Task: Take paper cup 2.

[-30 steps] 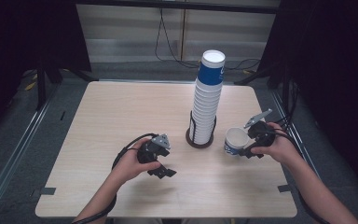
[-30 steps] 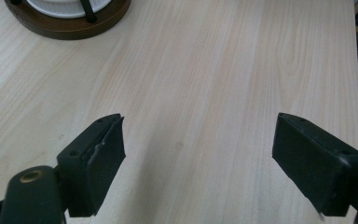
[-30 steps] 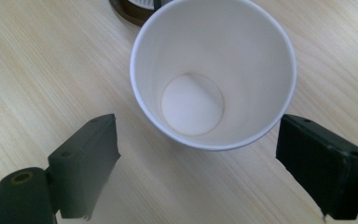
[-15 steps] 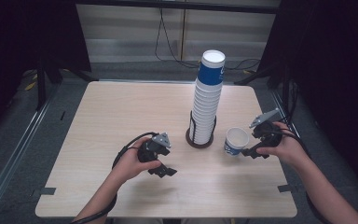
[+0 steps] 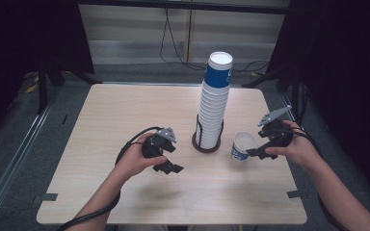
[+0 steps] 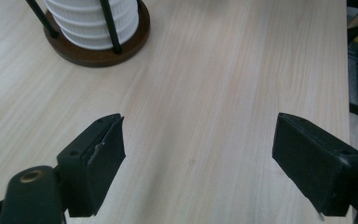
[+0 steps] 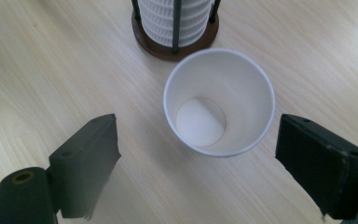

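Paper cup (image 5: 244, 145), white with a blue band, stands upright on the pale wooden table (image 5: 125, 110) at right of centre in the high view, just beside the tall stack of white cups (image 5: 215, 103) in its dark round holder. Right gripper (image 5: 256, 153) hovers just right of that cup, jaws spread wide and clear of its rim. Left gripper (image 5: 169, 167), lower centre, is likewise wide open over bare wood, gripping nothing.

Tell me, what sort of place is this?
Probably a lab or recording studio: a bare wooden table ringed by black curtains, cables along the floor, and a stack of paper cups set out.
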Demonstrator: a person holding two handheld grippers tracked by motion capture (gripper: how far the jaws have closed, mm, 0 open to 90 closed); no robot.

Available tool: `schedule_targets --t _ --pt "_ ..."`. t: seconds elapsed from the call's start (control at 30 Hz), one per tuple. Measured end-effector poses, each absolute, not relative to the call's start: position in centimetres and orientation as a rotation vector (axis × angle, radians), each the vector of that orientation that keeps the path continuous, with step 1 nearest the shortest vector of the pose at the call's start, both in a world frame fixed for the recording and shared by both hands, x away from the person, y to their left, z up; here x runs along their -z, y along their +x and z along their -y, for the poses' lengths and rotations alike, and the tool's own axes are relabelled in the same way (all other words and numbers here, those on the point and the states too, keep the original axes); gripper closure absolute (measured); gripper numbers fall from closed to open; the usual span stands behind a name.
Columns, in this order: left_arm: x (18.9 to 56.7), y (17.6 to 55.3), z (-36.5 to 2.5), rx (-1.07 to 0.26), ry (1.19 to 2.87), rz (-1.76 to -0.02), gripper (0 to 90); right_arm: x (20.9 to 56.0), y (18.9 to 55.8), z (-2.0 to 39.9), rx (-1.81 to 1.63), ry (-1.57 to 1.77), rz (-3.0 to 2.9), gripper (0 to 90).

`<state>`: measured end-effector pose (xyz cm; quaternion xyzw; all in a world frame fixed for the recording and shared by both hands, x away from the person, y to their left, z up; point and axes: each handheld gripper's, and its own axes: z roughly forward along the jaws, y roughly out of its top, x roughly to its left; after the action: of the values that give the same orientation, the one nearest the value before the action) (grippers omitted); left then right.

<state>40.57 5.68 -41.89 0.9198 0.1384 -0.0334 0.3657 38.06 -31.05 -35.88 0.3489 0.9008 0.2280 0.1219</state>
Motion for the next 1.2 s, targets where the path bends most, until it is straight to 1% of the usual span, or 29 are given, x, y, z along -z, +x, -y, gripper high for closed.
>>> schedule_targets --t 0.13,0.17,0.57,1.07,1.2 --pt "40.5 41.3 -5.6 0.096 2.354 -0.365 16.9 34.9 38.2 30.5 -0.699 1.005 -2.625 13.0" --pt "40.2 41.5 -5.6 0.072 2.363 -0.361 16.8 34.6 38.2 30.3 -0.711 1.001 -2.623 13.0" --pt "36.6 43.8 -4.7 0.017 2.310 -0.396 16.8 31.8 39.7 28.3 -0.822 0.975 -2.592 13.4" --pt "33.7 45.5 -2.6 -0.042 2.279 -0.440 16.4 28.1 41.2 27.2 -0.925 1.017 -2.503 13.3" --pt "33.2 45.9 -2.7 -0.050 2.280 -0.449 16.5 27.6 41.6 26.6 -0.920 1.014 -2.503 13.3"
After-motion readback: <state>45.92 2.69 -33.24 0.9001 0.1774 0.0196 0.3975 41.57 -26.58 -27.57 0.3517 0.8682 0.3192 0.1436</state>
